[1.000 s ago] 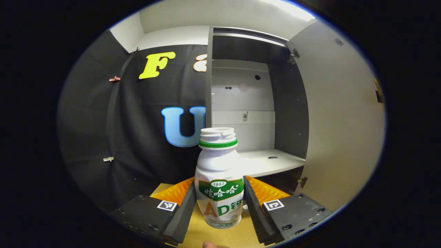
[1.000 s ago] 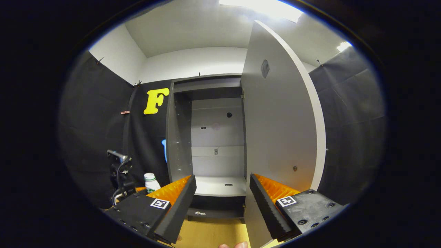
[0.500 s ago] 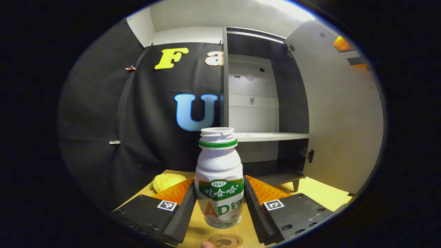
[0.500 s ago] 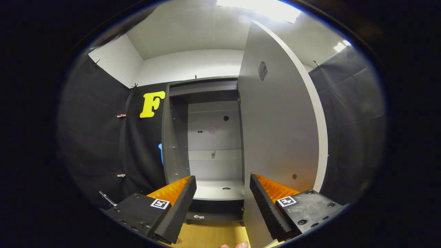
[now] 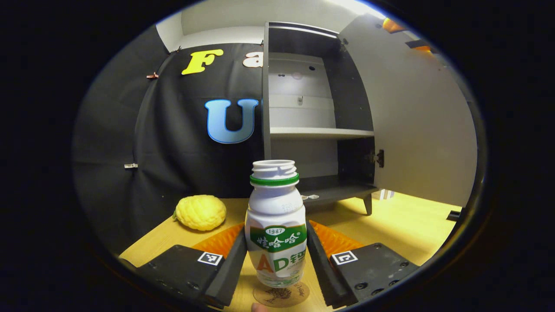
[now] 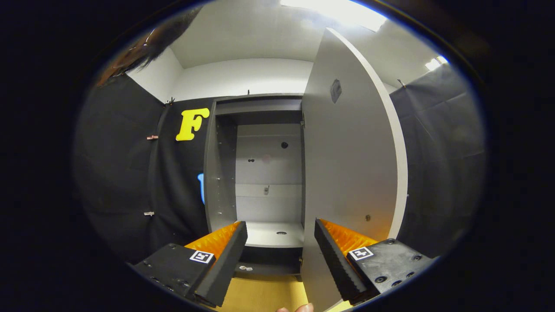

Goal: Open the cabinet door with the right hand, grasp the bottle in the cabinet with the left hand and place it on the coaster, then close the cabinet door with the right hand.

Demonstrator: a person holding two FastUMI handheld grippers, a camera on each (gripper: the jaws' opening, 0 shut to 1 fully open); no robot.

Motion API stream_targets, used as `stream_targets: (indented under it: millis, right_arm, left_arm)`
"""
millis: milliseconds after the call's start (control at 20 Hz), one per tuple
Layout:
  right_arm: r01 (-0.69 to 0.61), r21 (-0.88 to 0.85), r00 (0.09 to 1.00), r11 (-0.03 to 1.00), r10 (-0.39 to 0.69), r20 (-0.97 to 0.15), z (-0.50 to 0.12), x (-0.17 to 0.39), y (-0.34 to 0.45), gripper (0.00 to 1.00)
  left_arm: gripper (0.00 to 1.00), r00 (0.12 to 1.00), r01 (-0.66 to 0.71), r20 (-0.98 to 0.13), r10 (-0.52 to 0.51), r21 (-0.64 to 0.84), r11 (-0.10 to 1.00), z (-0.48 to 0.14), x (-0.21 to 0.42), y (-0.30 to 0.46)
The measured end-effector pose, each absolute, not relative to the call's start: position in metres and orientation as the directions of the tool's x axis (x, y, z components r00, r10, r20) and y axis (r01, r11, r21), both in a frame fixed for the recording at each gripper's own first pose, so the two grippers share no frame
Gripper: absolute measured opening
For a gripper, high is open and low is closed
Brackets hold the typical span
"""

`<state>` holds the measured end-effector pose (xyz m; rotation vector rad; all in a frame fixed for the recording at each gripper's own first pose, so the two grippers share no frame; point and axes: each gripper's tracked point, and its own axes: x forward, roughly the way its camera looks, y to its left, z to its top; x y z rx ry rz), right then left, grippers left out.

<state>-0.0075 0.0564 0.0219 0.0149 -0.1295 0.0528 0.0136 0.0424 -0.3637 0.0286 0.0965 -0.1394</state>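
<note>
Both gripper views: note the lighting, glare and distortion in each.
Left gripper view: sharp and evenly lit, bottle crisp, cabinet door bowed by the fisheye. Right gripper view: ceiling light blown out at the top, cabinet door edge strongly curved, cabinet interior dimmer.

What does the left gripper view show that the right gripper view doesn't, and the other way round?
Left gripper view: a bottle clamped in the left hand-held gripper, just above a round coaster, with a bumpy yellow fruit on the table. Right gripper view: the right hand-held gripper, open and holding nothing, and a bright ceiling light. Both: the cabinet and its open door.
</note>
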Motion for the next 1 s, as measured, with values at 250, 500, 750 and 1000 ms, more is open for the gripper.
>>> stream_targets:
  millis: [250, 500, 750, 1000]
  right_arm:
    - [-0.052, -0.029, 0.995, 0.998, 0.055, 0.089, 0.012, -0.013, 0.056, 0.93]
    - [-0.061, -0.043, 0.996, 0.997, 0.064, 0.068, 0.009, -0.020, 0.060, 0.98]
    - [-0.076, -0.062, 0.995, 0.995, 0.080, 0.056, 0.007, -0.021, 0.065, 0.98]
    - [-0.089, -0.042, 0.994, 0.995, 0.091, 0.053, 0.009, -0.023, 0.065, 0.98]
  left_arm:
    - [0.77, 0.984, 0.126, -0.127, -0.122, 0.026, 0.992, -0.391, 0.007, 0.047]
    - [0.78, 0.982, 0.129, -0.145, -0.124, 0.024, 0.991, -0.400, 0.006, 0.048]
    - [0.81, 0.977, 0.116, -0.180, -0.112, 0.010, 0.993, -0.415, 0.003, 0.045]
    - [0.98, 0.969, 0.115, -0.223, -0.109, 0.018, 0.993, -0.418, -0.013, 0.046]
